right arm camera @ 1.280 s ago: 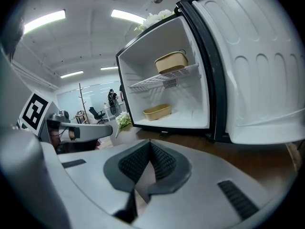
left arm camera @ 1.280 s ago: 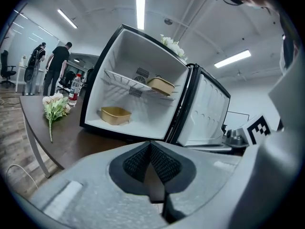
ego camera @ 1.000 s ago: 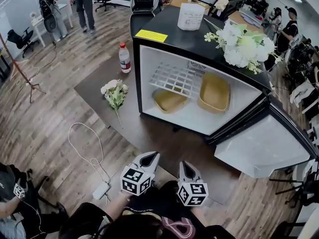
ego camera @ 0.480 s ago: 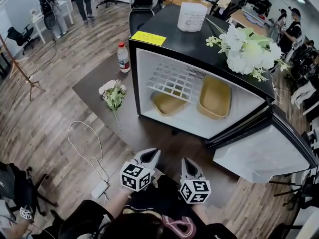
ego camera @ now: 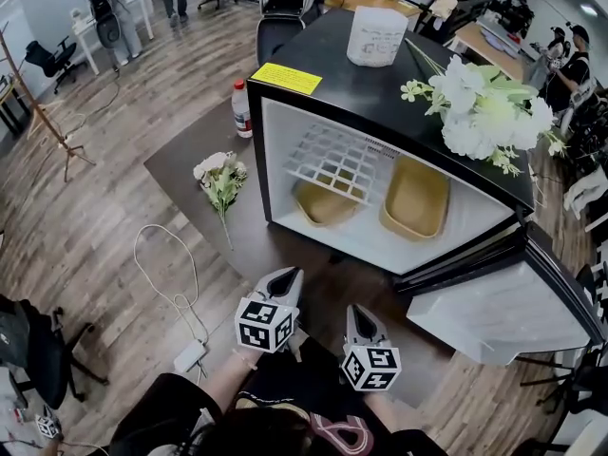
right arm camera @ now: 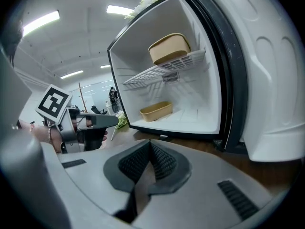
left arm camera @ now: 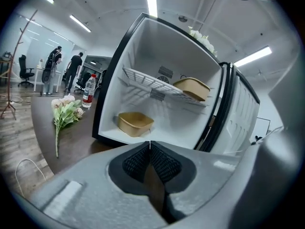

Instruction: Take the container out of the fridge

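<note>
The left gripper (ego camera: 287,277) has edged forward toward the open fridge (ego camera: 332,69), ahead of the right gripper (ego camera: 356,313).

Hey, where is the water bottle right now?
In the head view the water bottle stands on the dark table, just left of the open fridge, beyond the loose bunch of flowers.

dark table (ego camera: 185,160): carries a clear water bottle (ego camera: 243,108) with a red cap, upright near the far edge, and a bunch of pale flowers (ego camera: 220,180) lying flat, well apart from the bottle. wooden floor (ego camera: 85,245): a white cable (ego camera: 179,304) lies in a loose loop beside the table, with a white adapter (ego camera: 189,356) at its near end. background: a black office chair (ego camera: 49,60), a thin stand (ego camera: 43,122), standing people (ego camera: 104,3).
</note>
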The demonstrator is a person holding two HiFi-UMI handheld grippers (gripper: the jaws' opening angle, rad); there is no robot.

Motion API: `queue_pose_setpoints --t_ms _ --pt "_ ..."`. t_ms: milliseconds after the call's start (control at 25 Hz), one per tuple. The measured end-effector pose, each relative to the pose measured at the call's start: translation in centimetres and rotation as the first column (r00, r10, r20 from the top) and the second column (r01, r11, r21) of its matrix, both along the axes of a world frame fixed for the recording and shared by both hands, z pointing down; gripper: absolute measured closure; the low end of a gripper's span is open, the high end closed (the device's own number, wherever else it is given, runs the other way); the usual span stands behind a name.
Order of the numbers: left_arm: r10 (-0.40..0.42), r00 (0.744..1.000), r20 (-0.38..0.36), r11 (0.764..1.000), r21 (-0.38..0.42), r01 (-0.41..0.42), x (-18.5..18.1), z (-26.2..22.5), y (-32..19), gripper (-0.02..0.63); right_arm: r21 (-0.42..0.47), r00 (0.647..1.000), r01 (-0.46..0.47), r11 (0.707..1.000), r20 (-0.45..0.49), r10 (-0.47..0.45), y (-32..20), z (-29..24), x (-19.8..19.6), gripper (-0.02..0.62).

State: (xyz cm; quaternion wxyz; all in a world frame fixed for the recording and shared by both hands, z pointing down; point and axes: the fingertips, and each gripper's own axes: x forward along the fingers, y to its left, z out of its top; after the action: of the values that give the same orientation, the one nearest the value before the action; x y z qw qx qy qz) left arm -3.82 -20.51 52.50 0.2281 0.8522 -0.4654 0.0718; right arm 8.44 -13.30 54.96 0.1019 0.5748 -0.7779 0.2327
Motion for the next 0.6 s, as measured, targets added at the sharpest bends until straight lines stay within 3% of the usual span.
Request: queue_pose_setpoints --t_ms 360,480,600 --pt "-0.111 0.993 0.042 0.993 0.032 0.11 -0.8 -0.8 -5.2 0.595 -0.014 0.998 -0.068 0.998 -0.004 0.068 0.2 0.6 2.5 0.588" --pt "-0.123 0.992 0.034 0.992 0.021 0.122 -0.6 -0.8 -6.2 0.52 -0.02 0.996 -0.093 0.995 -0.006 0.093 0.4 0.7 3.4 0.588" --pt "-0.14 0.99 0.03 0.99 0.013 0.139 -0.5 -0.7 -7.3 0.502 -0.019 0.993 -0.114 0.993 -0.009 0.114 0.3 0.7 4.1 0.588"
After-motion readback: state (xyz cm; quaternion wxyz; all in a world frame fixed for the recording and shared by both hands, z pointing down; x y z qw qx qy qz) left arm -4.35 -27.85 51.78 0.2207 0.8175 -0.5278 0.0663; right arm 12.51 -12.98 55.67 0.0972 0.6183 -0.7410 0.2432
